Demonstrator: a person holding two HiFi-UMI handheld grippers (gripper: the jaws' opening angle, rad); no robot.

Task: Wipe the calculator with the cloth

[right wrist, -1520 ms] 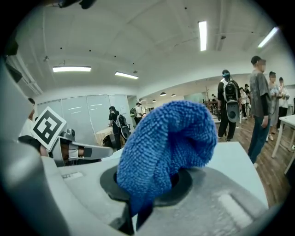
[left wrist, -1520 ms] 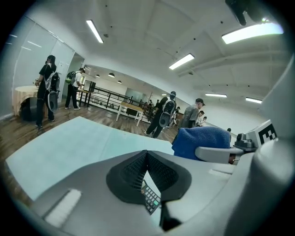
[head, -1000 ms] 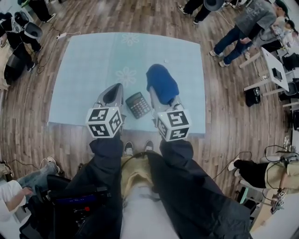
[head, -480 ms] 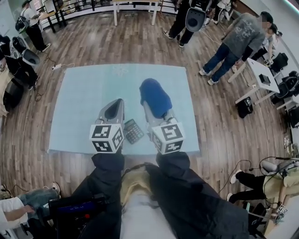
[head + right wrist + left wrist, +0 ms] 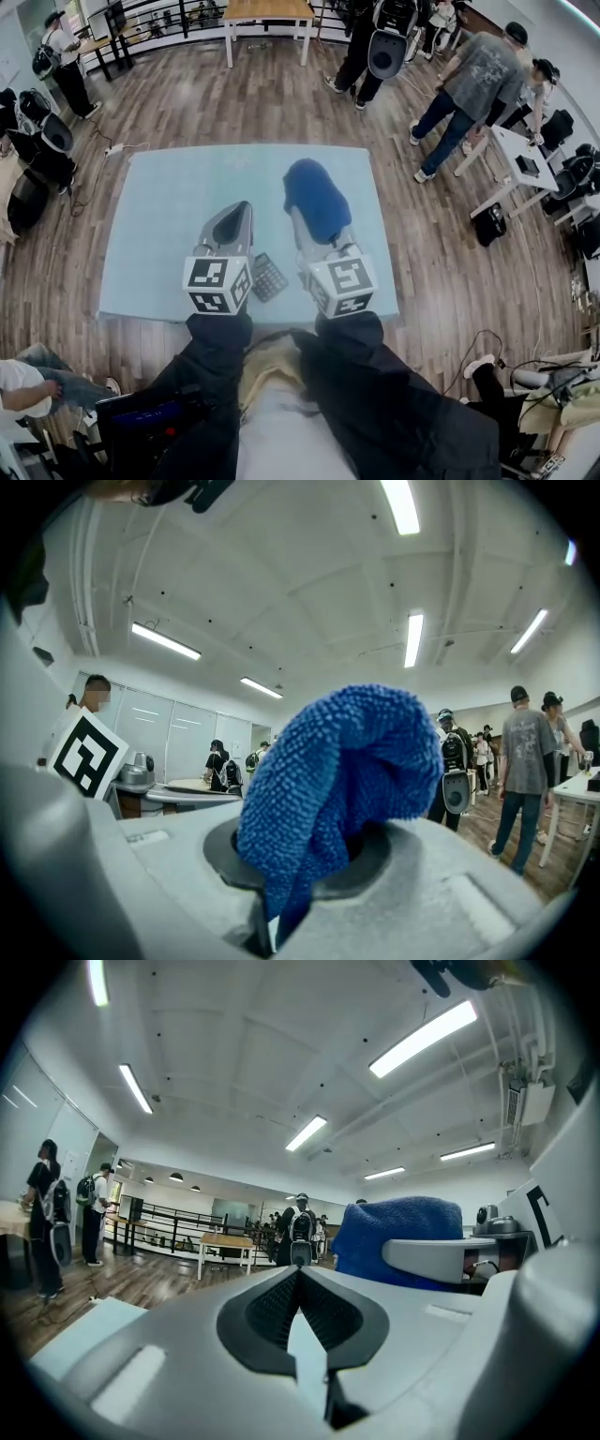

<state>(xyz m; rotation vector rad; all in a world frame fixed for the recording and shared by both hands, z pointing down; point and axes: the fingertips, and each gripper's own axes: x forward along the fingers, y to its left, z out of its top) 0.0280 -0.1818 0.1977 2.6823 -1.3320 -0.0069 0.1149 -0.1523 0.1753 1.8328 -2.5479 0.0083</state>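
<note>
A wood-plank floor [image 5: 441, 281] surrounds a pale blue surface [image 5: 159, 216]; strip lights [image 5: 427, 1040] line the ceiling [image 5: 262, 1063].

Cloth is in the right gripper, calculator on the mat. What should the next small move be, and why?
Probably lower the right hand-held gripper toward the calculator. It is shut on the cloth, but its view shows ceiling, so the cloth looks held up off the calculator, which lies on the mat. The left hand-held gripper is shut and empty.
</note>
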